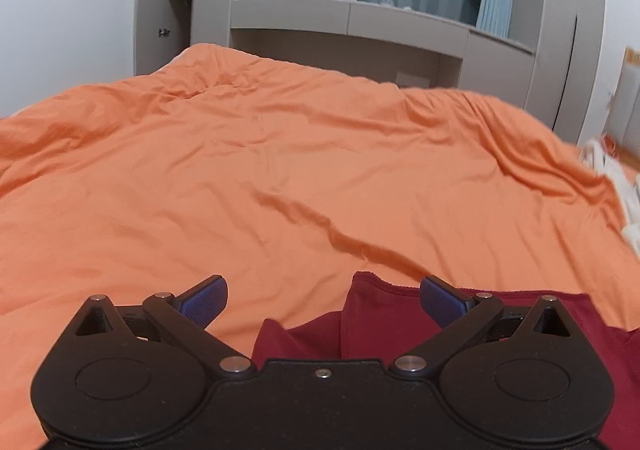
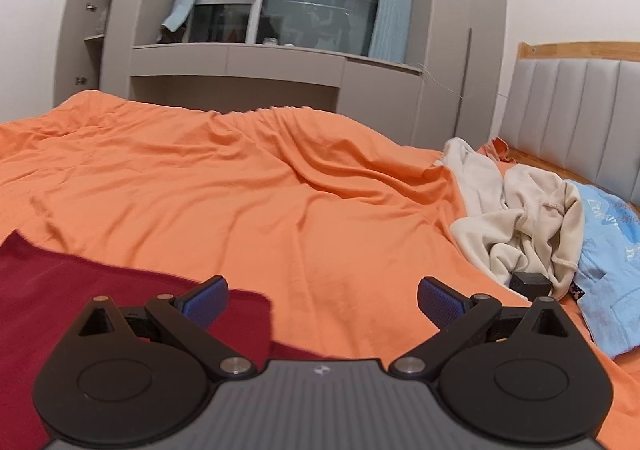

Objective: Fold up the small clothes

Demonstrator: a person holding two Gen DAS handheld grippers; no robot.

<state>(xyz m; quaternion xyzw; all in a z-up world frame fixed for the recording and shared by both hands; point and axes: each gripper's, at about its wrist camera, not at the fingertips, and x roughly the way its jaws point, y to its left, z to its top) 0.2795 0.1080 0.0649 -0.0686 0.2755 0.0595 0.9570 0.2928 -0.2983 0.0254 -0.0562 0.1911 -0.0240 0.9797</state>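
A dark red garment (image 1: 384,322) lies on the orange bed cover (image 1: 280,169), at the near edge under and to the right of my left gripper (image 1: 324,302). That gripper is open and empty, its right finger over the garment's folded top edge. In the right wrist view the same red garment (image 2: 80,290) lies flat at the lower left. My right gripper (image 2: 322,302) is open and empty, its left finger over the garment's right corner, its right finger over bare orange cover (image 2: 280,189).
A pile of cream clothes (image 2: 520,217) and a light blue printed garment (image 2: 612,250) lie at the right by the grey padded headboard (image 2: 580,117). A small black box (image 2: 530,284) sits by the pile. Grey cabinets (image 1: 344,17) and a window stand beyond the bed.
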